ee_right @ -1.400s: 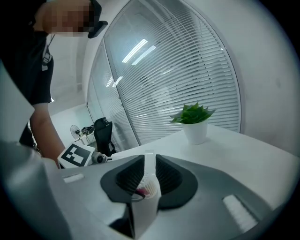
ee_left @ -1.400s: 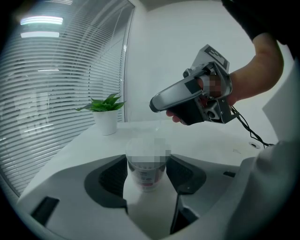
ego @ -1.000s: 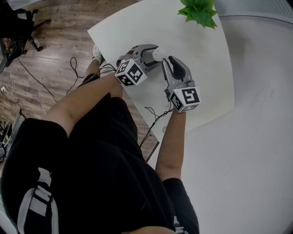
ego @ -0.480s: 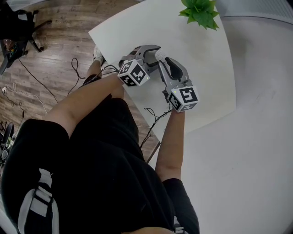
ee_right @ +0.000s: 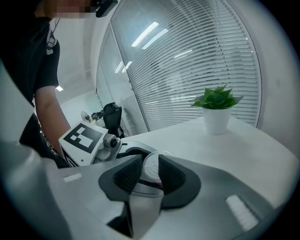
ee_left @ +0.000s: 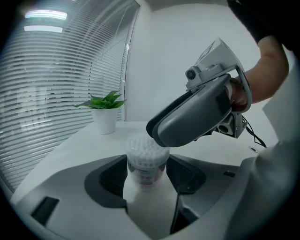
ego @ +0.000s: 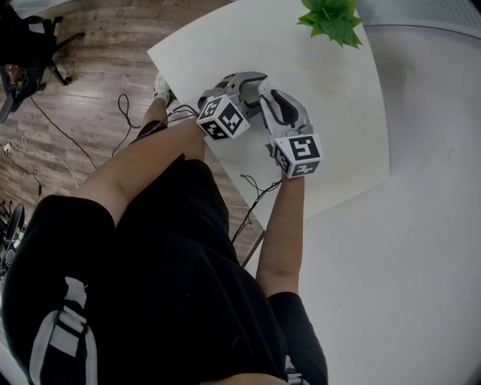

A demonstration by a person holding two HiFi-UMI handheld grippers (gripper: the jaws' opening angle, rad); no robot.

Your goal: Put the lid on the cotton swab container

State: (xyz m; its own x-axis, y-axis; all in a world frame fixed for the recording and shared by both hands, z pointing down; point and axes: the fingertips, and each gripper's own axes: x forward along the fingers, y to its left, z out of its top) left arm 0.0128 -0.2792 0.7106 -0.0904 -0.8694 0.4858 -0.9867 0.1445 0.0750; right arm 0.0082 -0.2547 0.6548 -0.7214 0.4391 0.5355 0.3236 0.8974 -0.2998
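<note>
The cotton swab container (ee_left: 146, 165), a small clear tub packed with white swabs and carrying a red-and-white label, stands upright between my left gripper's (ee_left: 148, 177) jaws, which are shut on its body. My right gripper (ee_right: 151, 169) reaches over from the right, and its dark pads (ee_right: 127, 174) hug the tub's round white top (ee_right: 151, 166). A thin clear rim of the lid (ee_right: 163, 153) shows faintly there, and the jaws are shut on it. In the head view both grippers meet above the white table (ego: 338, 113), the right gripper (ego: 268, 92) hiding most of the container's top (ego: 261, 84).
A potted green plant (ego: 329, 19) stands at the table's far edge, also the plant (ee_left: 105, 113) beyond the container. The table's near edge runs just under my forearms, with cables (ego: 252, 189) hanging below it. A dark chair (ego: 30, 37) stands on the wood floor at left.
My right gripper has swung left onto the container's top, which showed bare beside it a second ago. The left gripper has held the container almost still.
</note>
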